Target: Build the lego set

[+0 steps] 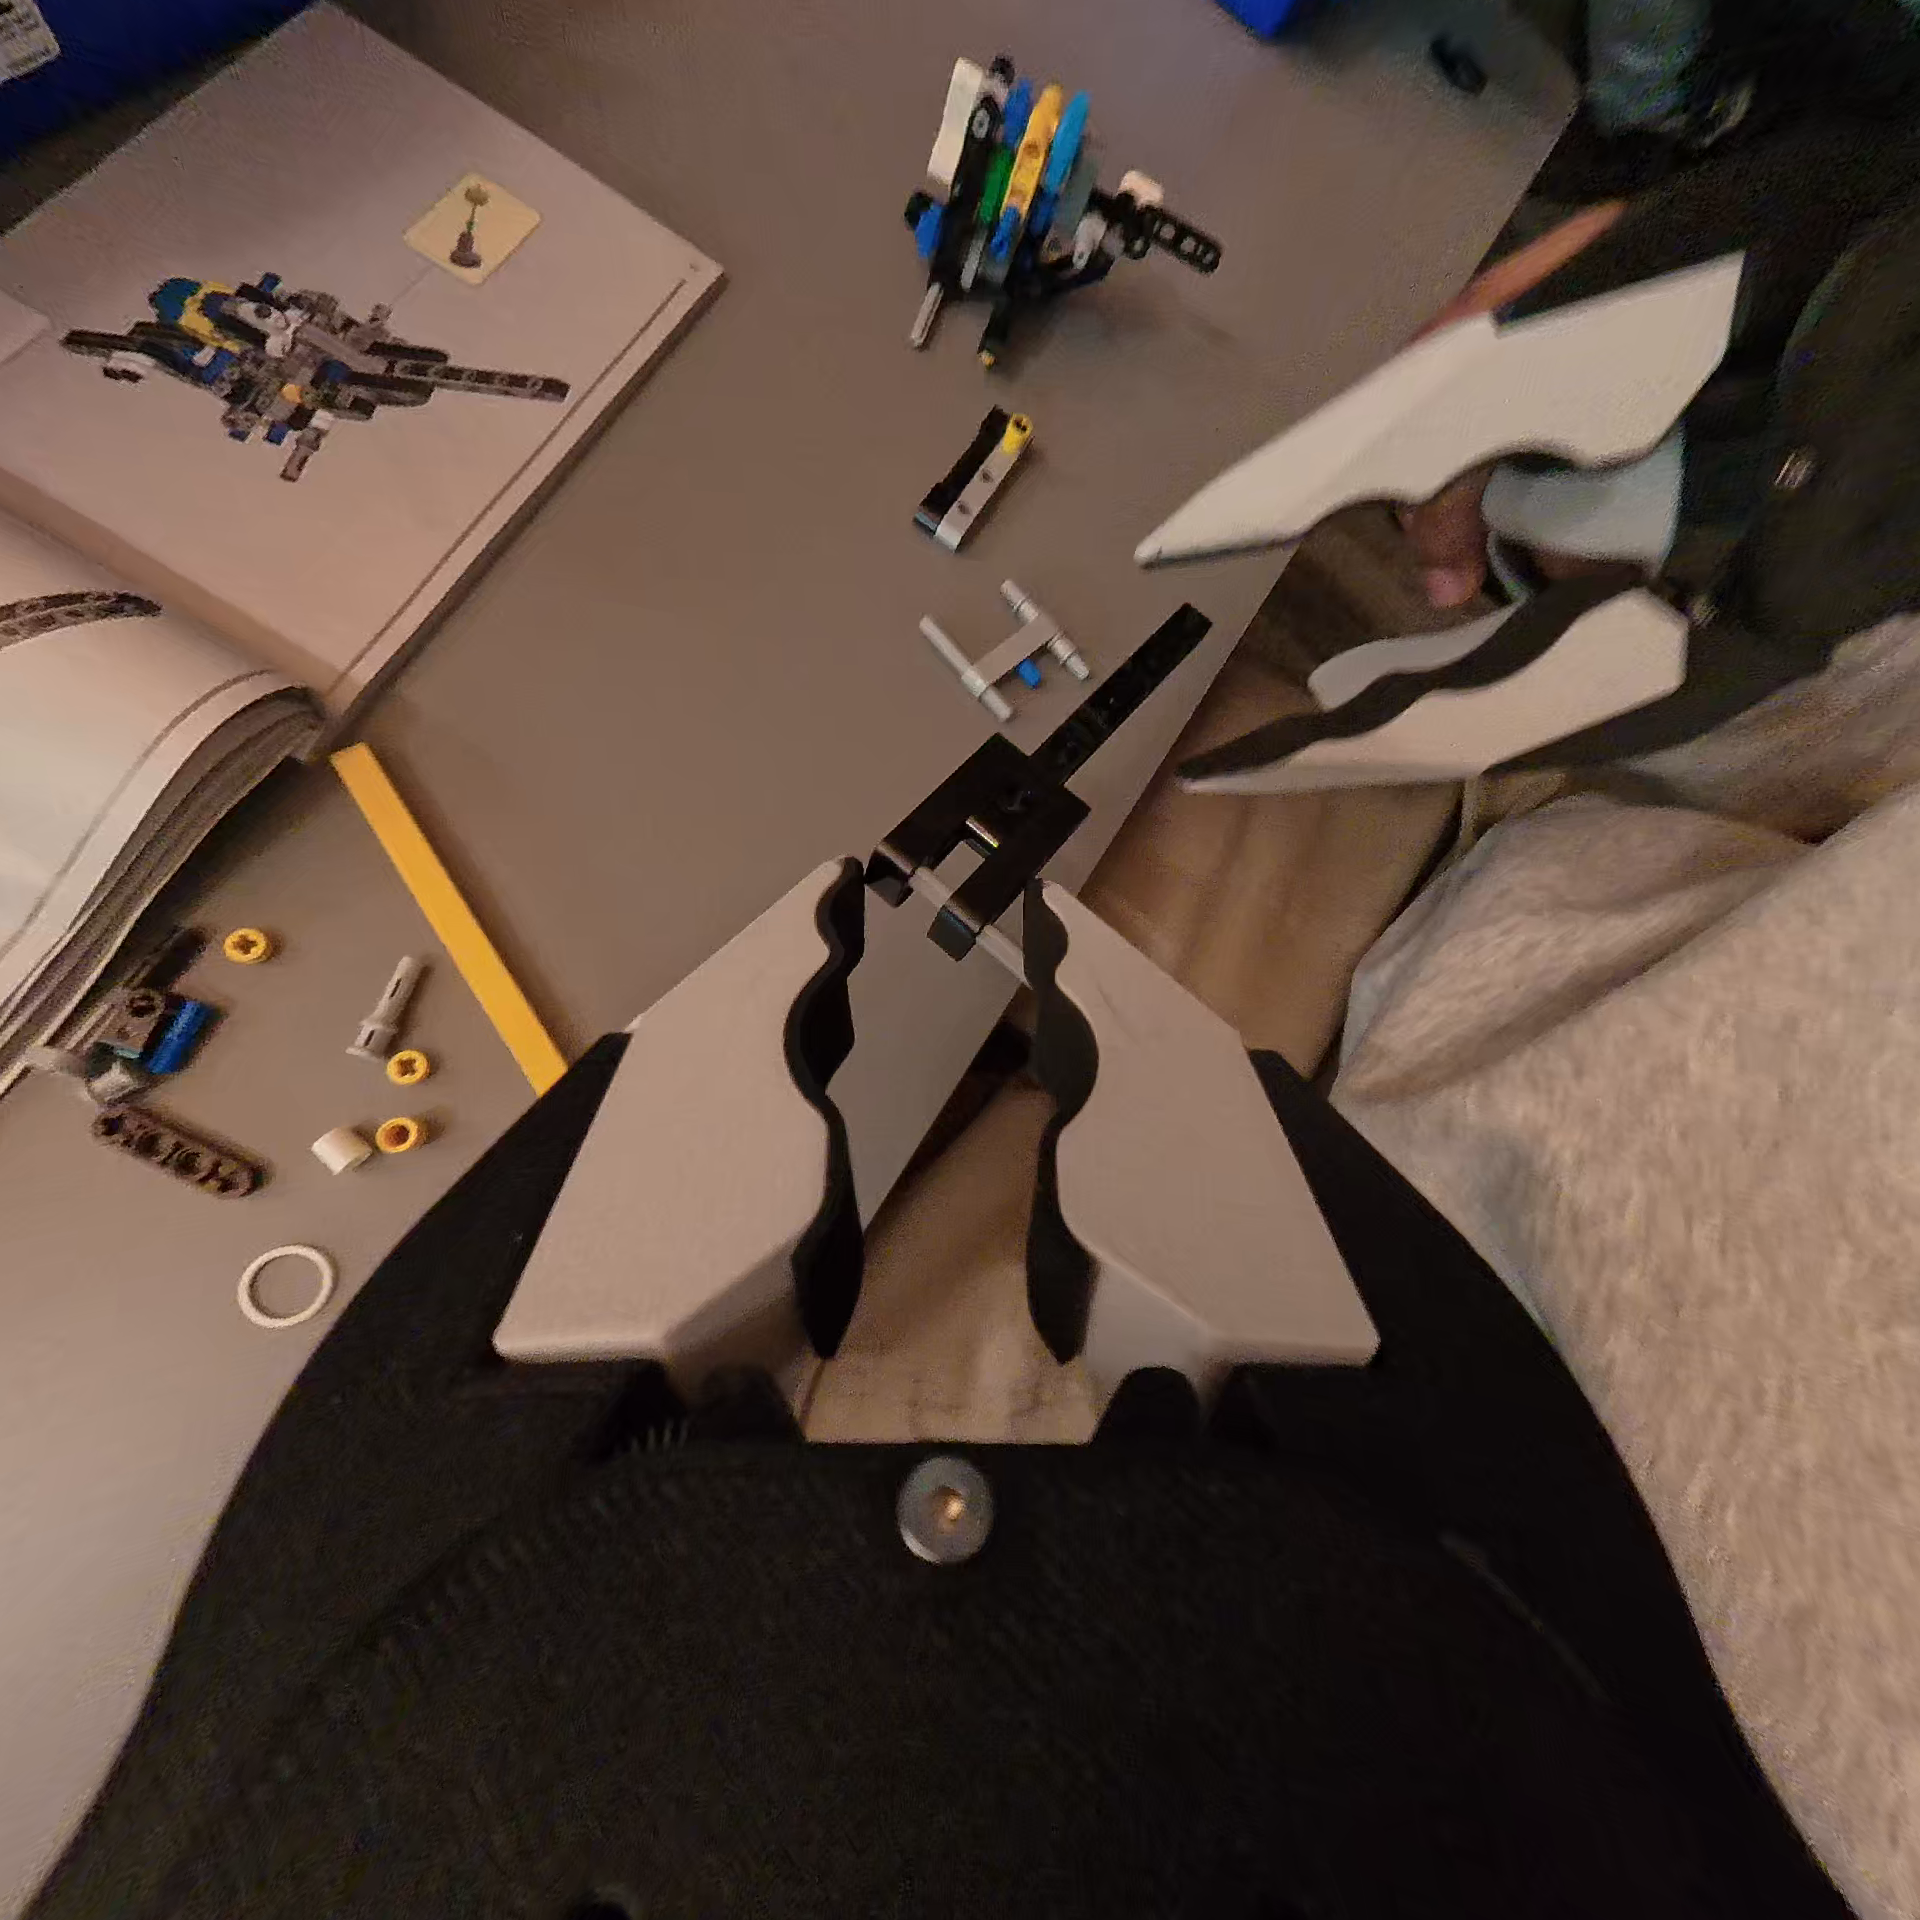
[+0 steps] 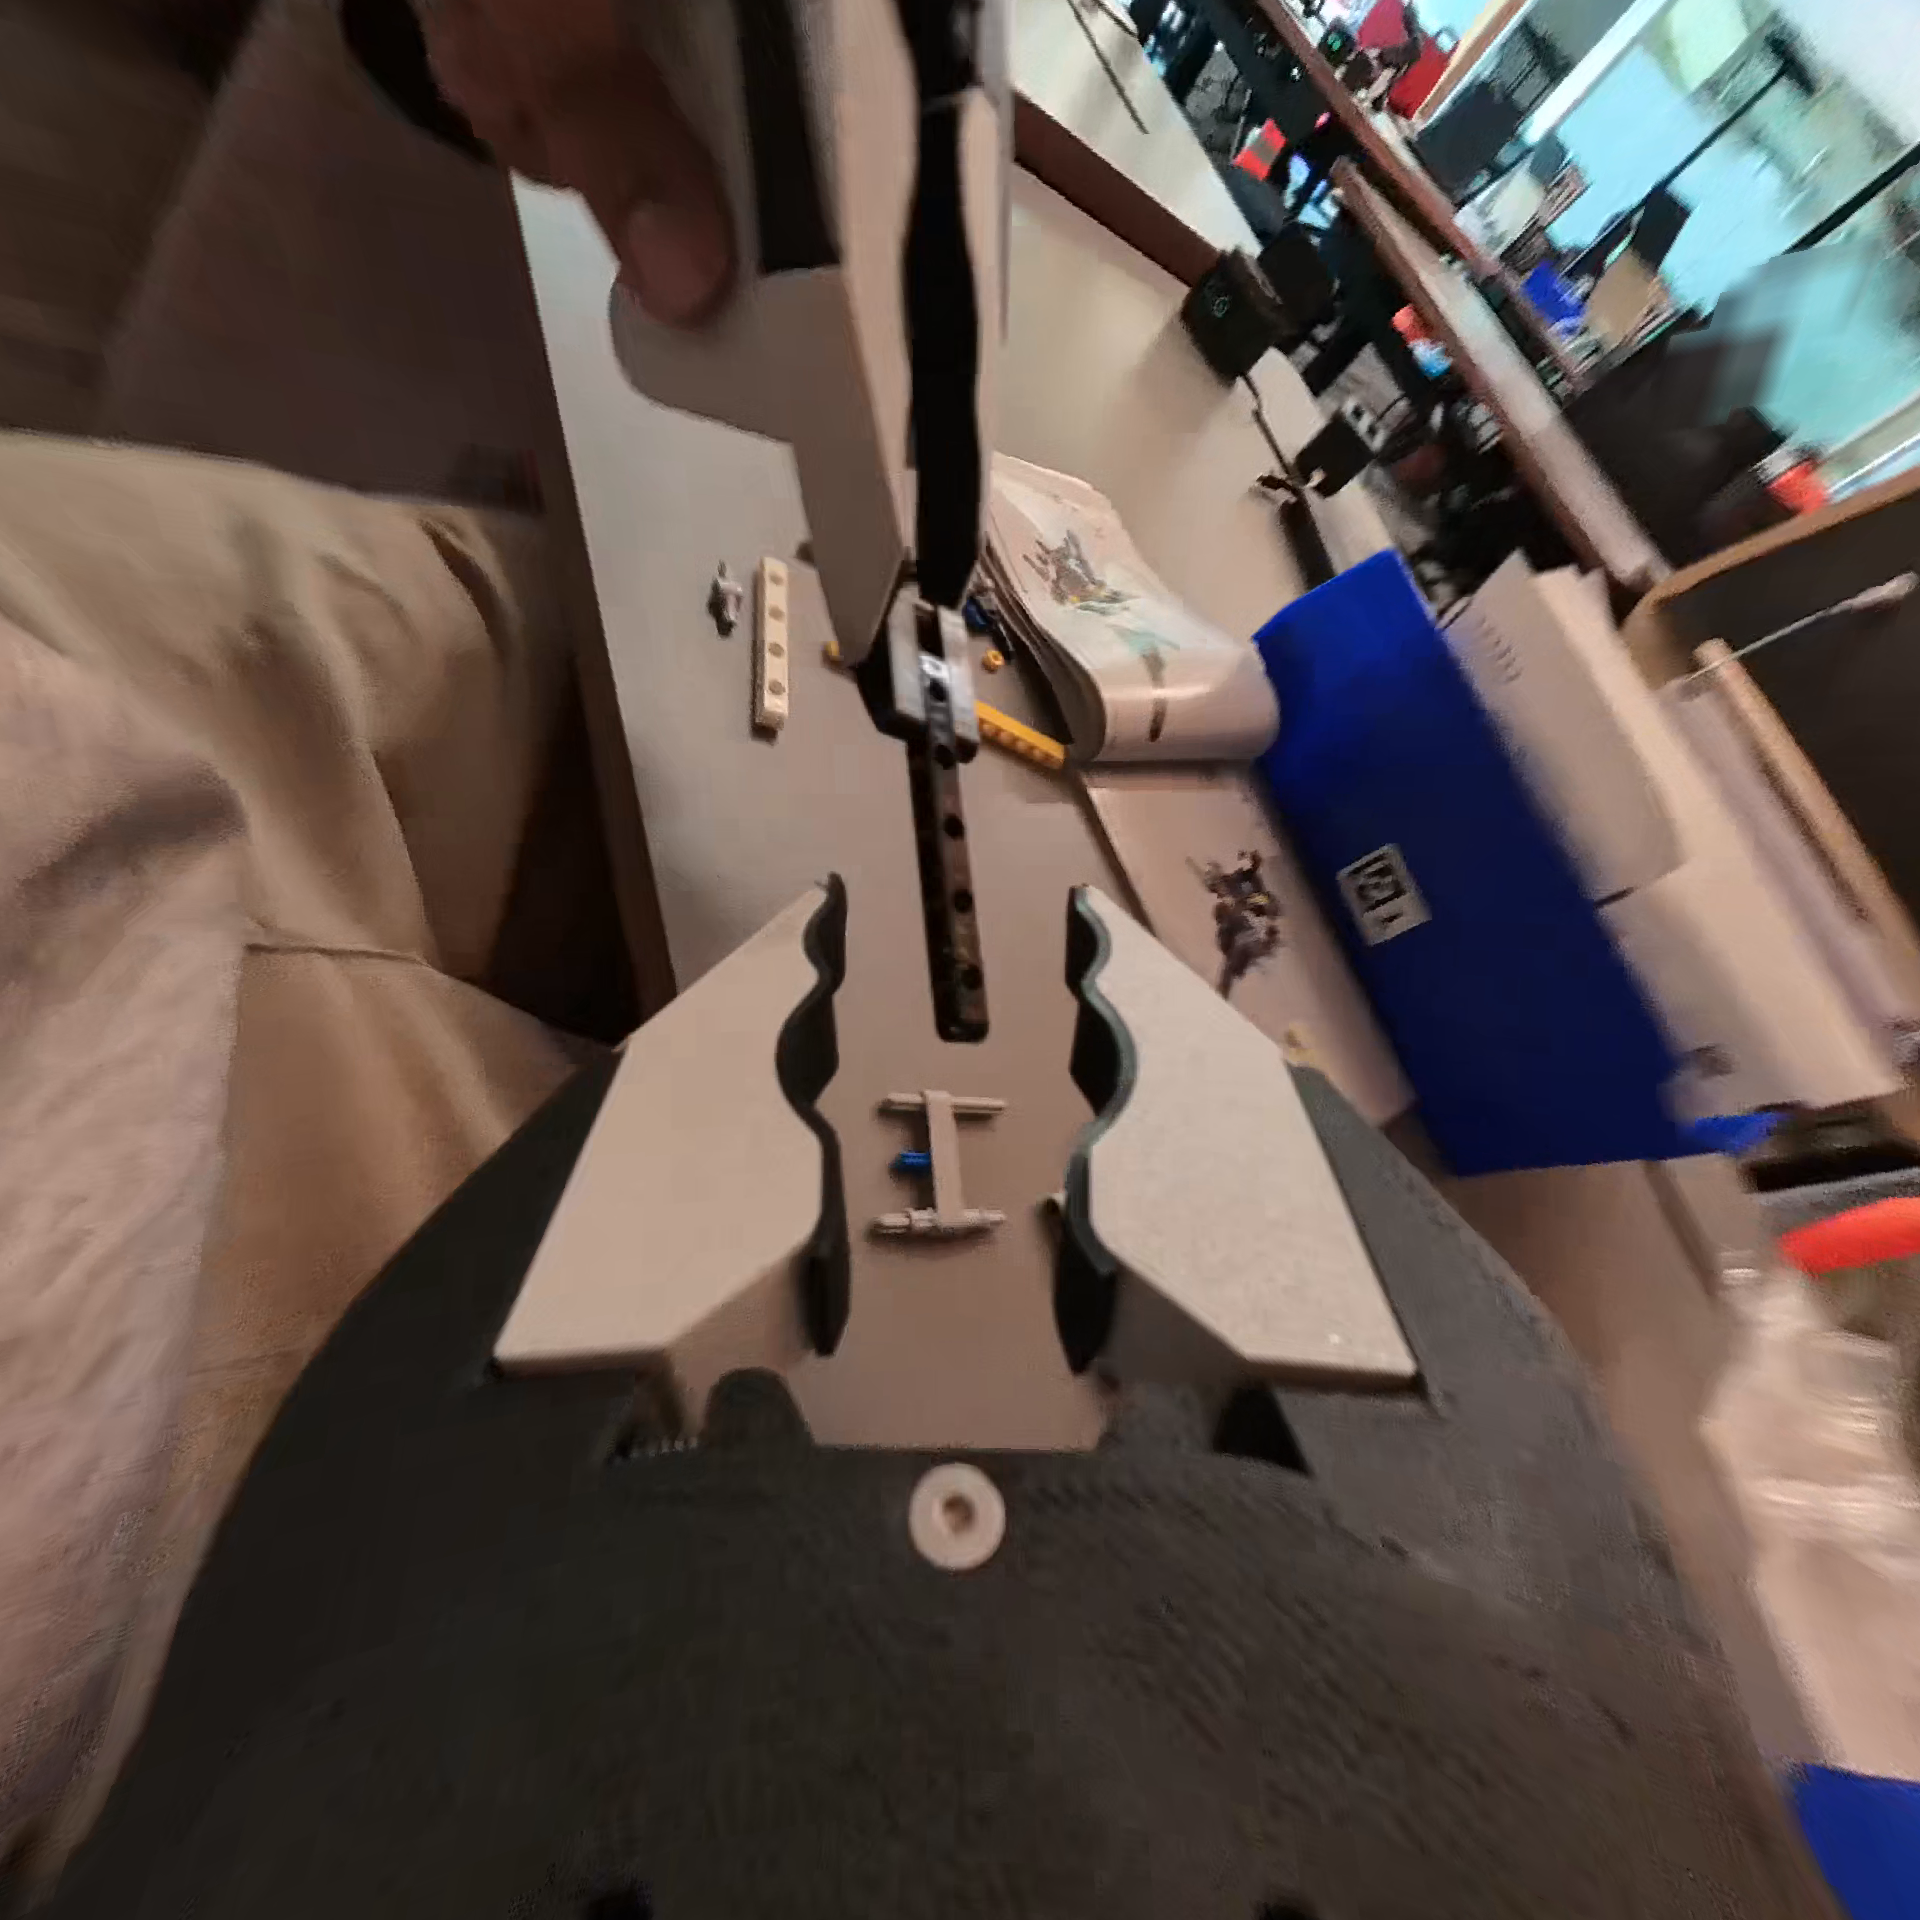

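My left gripper [image 1: 943,883] is shut on a black Lego assembly [image 1: 1023,800], a frame with a long black beam sticking out past the fingertips, held above the table edge. In the right wrist view the left gripper [image 2: 925,644] comes down from the top, and the beam [image 2: 956,935] points in between my right fingertips. My right gripper [image 2: 956,894] is open and empty; the jaws stand to either side of the beam's end without touching it. It shows blurred in the left wrist view [image 1: 1164,665]. A grey H-shaped axle piece [image 1: 1003,649] lies on the table below [image 2: 940,1164].
A part-built multicoloured model [image 1: 1039,197] and a small black-and-yellow piece [image 1: 977,478] stand farther back. The open instruction booklet [image 1: 312,364], a yellow beam [image 1: 447,914], and several small loose parts [image 1: 390,1132] lie left. A blue bin [image 2: 1455,883] sits behind. The person's lap borders the table edge. Spacing between my two grippers at the tips: around 6 centimetres. It is some 9 centimetres from my right tips to the grey H-shaped axle piece [image 1: 1003,649]. Seen from the right wrist view [image 2: 944,1146] as well.
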Demonstrator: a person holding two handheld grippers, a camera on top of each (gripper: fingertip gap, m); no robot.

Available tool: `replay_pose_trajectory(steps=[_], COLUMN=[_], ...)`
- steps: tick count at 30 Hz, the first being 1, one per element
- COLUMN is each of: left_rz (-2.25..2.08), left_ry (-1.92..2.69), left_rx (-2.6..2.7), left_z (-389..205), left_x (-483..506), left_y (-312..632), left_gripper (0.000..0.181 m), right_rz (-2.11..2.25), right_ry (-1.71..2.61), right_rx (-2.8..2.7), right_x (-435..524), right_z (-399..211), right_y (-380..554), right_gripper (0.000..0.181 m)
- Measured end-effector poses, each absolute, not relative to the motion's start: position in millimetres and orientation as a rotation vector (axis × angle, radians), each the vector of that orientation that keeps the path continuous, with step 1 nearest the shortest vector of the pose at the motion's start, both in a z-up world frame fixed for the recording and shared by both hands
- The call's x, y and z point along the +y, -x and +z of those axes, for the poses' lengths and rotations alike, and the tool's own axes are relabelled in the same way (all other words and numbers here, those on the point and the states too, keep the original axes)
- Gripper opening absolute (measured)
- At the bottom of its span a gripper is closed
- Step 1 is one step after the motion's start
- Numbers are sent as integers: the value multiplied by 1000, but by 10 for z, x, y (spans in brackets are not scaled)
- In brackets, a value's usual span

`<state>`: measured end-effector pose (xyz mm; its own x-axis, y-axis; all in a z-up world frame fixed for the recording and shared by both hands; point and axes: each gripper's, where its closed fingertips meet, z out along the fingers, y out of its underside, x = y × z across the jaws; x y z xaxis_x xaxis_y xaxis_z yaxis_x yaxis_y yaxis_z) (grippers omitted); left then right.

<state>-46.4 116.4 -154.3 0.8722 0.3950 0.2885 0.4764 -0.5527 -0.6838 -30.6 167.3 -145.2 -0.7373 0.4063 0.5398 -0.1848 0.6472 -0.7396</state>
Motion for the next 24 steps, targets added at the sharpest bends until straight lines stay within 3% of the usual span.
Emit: replay_pose_trajectory(steps=[1, 7, 15, 20, 24], left_rz=[-135, -249, -391, -462, -621], left_ry=[2199, 2136, 1752, 1597, 1243], left_rx=[-636, -702, -617, -667, -801], left_z=[-1509, -1462, -1006, -1010, -939], left_x=[1194, 1291, 1366, 1385, 1514], left_y=[460, 391, 482, 591, 719], left_gripper=[27, 27, 80, 78, 64], right_rz=[1009, 794, 965, 1432, 1703], right_ry=[131, 55, 314, 674, 814], right_rx=[-2137, -2058, -2102, -2126, -2007], right_x=[1666, 1731, 1902, 1937, 2010], right_z=[-1464, -1487, -1500, -1380, -1186], right_y=[303, 382, 527, 558, 593], right_gripper=[41, 16, 7, 6, 6])
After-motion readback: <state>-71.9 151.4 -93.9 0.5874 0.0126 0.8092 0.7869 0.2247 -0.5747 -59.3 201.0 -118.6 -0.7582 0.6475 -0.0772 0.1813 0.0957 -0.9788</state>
